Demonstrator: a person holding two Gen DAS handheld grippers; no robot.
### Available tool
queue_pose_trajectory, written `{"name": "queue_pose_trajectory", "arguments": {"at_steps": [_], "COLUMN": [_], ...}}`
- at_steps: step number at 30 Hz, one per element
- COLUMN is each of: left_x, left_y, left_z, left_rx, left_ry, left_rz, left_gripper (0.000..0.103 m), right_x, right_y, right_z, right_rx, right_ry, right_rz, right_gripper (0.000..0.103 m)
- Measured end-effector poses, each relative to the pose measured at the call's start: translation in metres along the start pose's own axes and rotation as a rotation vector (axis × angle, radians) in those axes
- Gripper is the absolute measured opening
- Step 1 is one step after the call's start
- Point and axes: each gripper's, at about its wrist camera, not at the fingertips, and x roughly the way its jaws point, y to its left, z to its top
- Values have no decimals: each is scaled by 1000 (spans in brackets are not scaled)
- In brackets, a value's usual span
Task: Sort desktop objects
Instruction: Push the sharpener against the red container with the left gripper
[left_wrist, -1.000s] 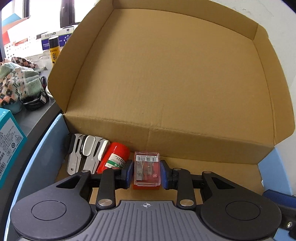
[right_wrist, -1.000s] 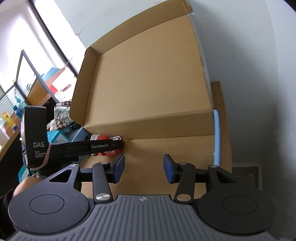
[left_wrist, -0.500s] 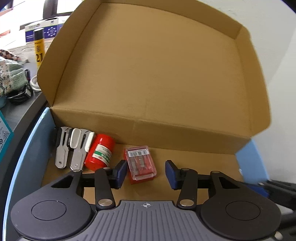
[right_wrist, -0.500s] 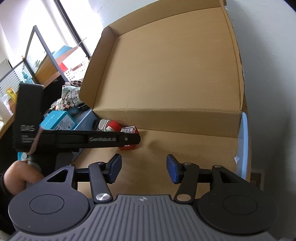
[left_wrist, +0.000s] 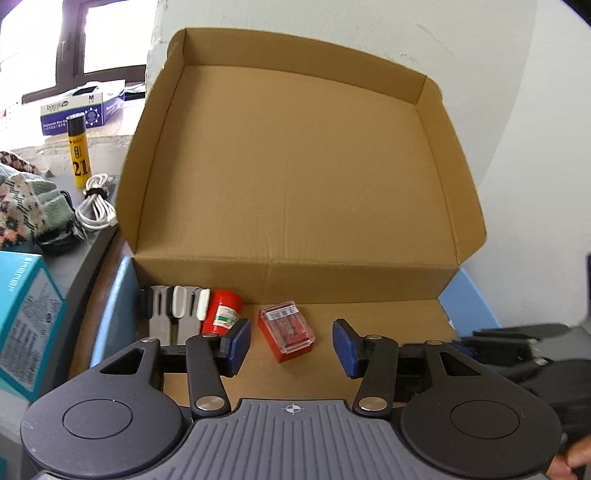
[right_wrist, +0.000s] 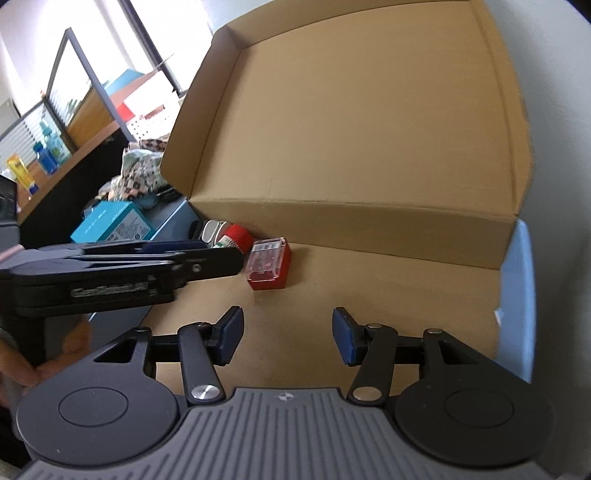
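On the box floor lies the red case, freshly released; my left gripper has backed off, jaws apart, right gripper apart and empty too.

Both views are lit by plain daylight from the window, which is blown out to white. Soft shadows are cast inside the cardboard box. Straight edges are bent hard by the fisheye, corners are vignetted, and some motion blur is seen along the right edge.
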Motion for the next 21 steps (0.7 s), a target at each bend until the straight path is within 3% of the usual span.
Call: {"name": "queue_pose_trajectory", "arguments": {"at_steps": [6,13,21], "left_x": [-20,-42,-54], "left_y": [17,34,46], "left_z": [-5,-12,-22], "left_rx": [52,94,139], "left_ry": [-23,-62,-77], "left_rz": [2,25,68], "left_gripper": [59,59,62], "right_x": [13,35,56], "right_y": [13,22,29], "right_z": [10,20,23], "right_rx": [-37,-62,-79], "right_ry": [15,34,54], "right_rz": [-27,-56,-85], "right_gripper": [57,49,48]}}
